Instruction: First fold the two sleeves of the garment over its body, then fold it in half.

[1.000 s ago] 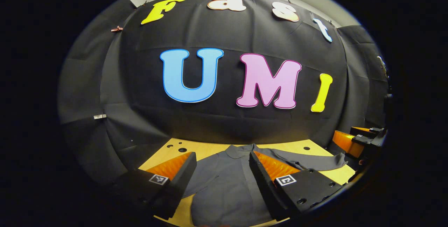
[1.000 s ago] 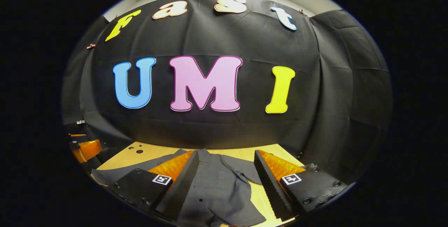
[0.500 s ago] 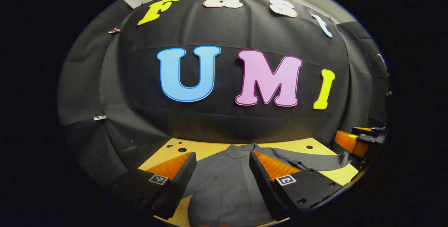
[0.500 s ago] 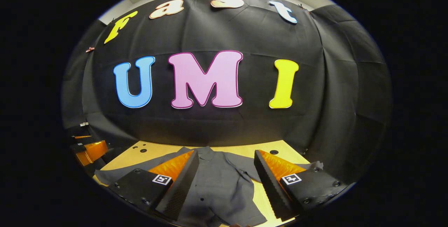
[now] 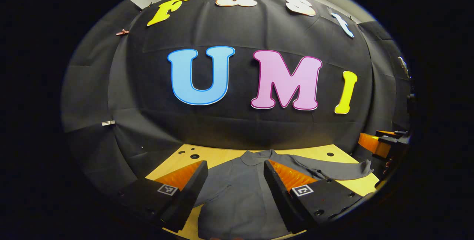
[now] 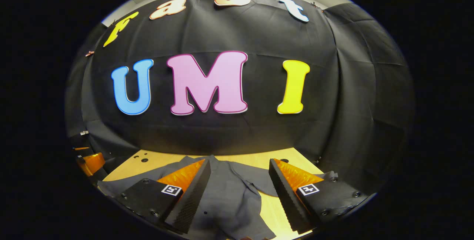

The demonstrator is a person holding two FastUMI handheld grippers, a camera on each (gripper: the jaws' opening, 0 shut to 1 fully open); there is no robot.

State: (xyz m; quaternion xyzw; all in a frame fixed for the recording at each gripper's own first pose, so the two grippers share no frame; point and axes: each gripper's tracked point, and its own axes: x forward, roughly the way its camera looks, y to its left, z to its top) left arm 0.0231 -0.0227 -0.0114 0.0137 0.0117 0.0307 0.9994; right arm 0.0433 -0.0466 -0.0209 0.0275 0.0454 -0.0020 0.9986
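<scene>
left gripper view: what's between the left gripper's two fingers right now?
Grey shirt body, lying flat on the wooden table, spans the gap of the open left gripper. Fingers don't touch it.

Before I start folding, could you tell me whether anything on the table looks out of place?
Nothing looks damaged or spilled. The grey shirt lies flat on the wooden table, one sleeve stretched out sideways, cuff near the table's edge. Both grippers are open above it.

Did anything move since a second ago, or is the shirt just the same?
Hardly anything changed. The right gripper swung a little, so the wall slid leftward in its view, and the left gripper shifted only slightly. Nothing was taken hold of or let go: both stay open above the grey shirt, which lies flat on the wooden table with its sleeve spread out, not folded.
</scene>
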